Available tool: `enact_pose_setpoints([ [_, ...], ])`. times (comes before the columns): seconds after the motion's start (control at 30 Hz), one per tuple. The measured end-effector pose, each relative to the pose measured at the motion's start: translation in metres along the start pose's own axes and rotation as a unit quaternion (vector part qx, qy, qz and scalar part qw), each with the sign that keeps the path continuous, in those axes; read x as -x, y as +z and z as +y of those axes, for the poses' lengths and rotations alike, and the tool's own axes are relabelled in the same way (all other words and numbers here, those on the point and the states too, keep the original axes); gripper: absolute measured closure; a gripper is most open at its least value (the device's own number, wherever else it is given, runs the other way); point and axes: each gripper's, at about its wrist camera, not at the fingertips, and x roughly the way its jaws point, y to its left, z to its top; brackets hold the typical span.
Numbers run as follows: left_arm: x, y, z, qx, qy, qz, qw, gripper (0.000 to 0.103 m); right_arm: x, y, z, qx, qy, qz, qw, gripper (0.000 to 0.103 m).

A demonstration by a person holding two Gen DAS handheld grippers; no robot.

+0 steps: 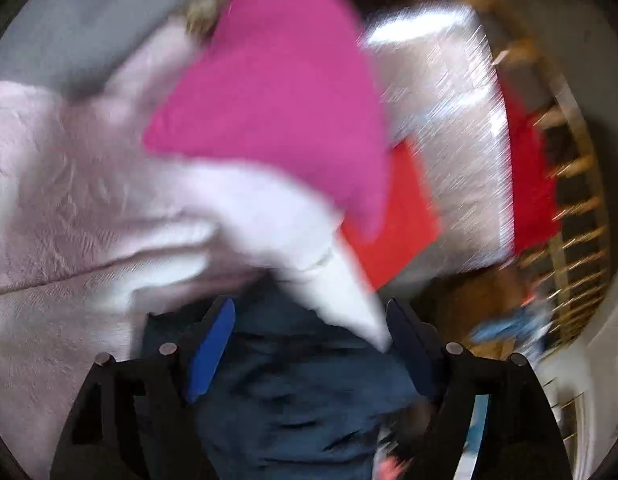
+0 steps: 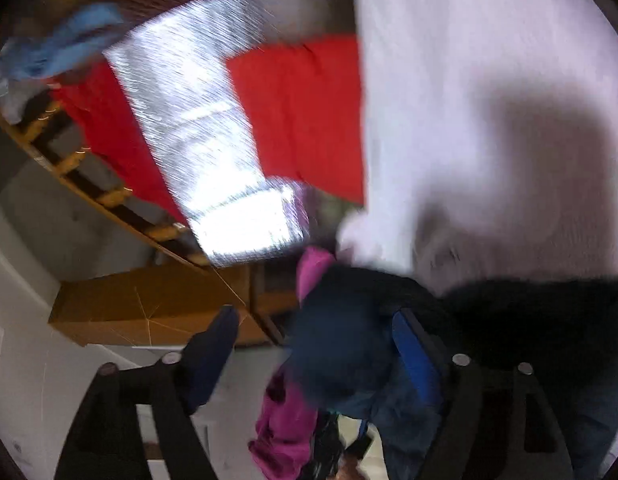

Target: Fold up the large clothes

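Observation:
Both views are blurred by motion. In the left wrist view my left gripper (image 1: 309, 316) is open, its blue-padded fingers (image 1: 211, 352) spread over dark blue cloth (image 1: 301, 392). A pale pink textured garment (image 1: 69, 208) fills the left, with a magenta garment (image 1: 277, 92) lying over it and a folded red garment (image 1: 401, 216) beyond. In the right wrist view my right gripper (image 2: 313, 320) is open, with dark blue cloth (image 2: 341, 344) and a magenta garment (image 2: 285, 428) between the fingers but not clamped. The pale pink garment (image 2: 489, 100) fills the right; the red garment (image 2: 305, 116) lies left of it.
A shiny silver mat (image 1: 449, 140) covers the work surface, also in the right wrist view (image 2: 197, 136). A wooden slatted rail (image 1: 569, 208) runs along its far side. A brown cardboard box (image 2: 149, 308), a light blue cloth (image 2: 57, 52) and more red fabric (image 2: 109, 128) lie around.

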Motion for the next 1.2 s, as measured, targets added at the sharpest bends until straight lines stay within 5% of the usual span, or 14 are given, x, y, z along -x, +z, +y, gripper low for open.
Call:
enact_pose_setpoints([
  [0.17, 0.042, -0.05, -0.027, -0.067, 0.057, -0.035, 0.9955, 0.023, 0.028, -0.046, 0.028, 0.111, -0.117, -0.005, 0.987, 0.016],
  [0.3, 0.07, -0.109, -0.025, -0.1, 0.149, -0.085, 0.9802, 0.022, 0.045, -0.104, 0.045, 0.22, -0.198, -0.012, 0.955, 0.017],
  [0.43, 0.074, -0.139, 0.002, -0.093, 0.28, -0.127, 0.9468, 0.02, 0.042, -0.158, 0.048, 0.327, -0.266, 0.002, 0.907, 0.054],
  [0.47, 0.072, -0.141, 0.009, -0.088, 0.297, -0.123, 0.9428, 0.02, 0.04, -0.17, 0.042, 0.344, -0.273, 0.017, 0.898, 0.056],
  [0.6, 0.049, -0.143, 0.04, -0.078, 0.363, -0.084, 0.9246, 0.02, 0.023, -0.174, 0.003, 0.347, -0.341, 0.064, 0.872, 0.066],
  [0.63, 0.041, -0.143, 0.047, -0.083, 0.387, -0.067, 0.916, 0.019, 0.022, -0.17, -0.003, 0.34, -0.353, 0.063, 0.869, 0.08],
  [0.67, 0.038, -0.144, 0.051, -0.087, 0.397, -0.059, 0.9115, 0.018, 0.025, -0.167, -0.004, 0.327, -0.353, 0.064, 0.874, 0.083],
  [0.77, 0.042, -0.142, 0.042, -0.1, 0.401, -0.069, 0.9078, 0.018, 0.04, -0.162, 0.016, 0.32, -0.329, 0.052, 0.887, 0.079],
  [0.83, 0.044, -0.14, 0.034, -0.111, 0.401, -0.078, 0.906, 0.018, 0.047, -0.161, 0.039, 0.347, -0.313, 0.03, 0.884, 0.075],
  [0.93, 0.046, -0.14, 0.022, -0.115, 0.373, -0.088, 0.9162, 0.018, 0.039, -0.148, 0.064, 0.36, -0.305, -0.001, 0.881, 0.011],
  [1.07, 0.038, -0.14, 0.008, -0.138, 0.37, -0.079, 0.9154, 0.018, -0.006, -0.102, 0.076, 0.382, -0.364, -0.015, 0.849, 0.01],
  [1.2, 0.027, -0.139, 0.004, -0.149, 0.376, -0.068, 0.912, 0.018, -0.05, -0.058, 0.055, 0.343, -0.403, 0.024, 0.848, 0.016],
])
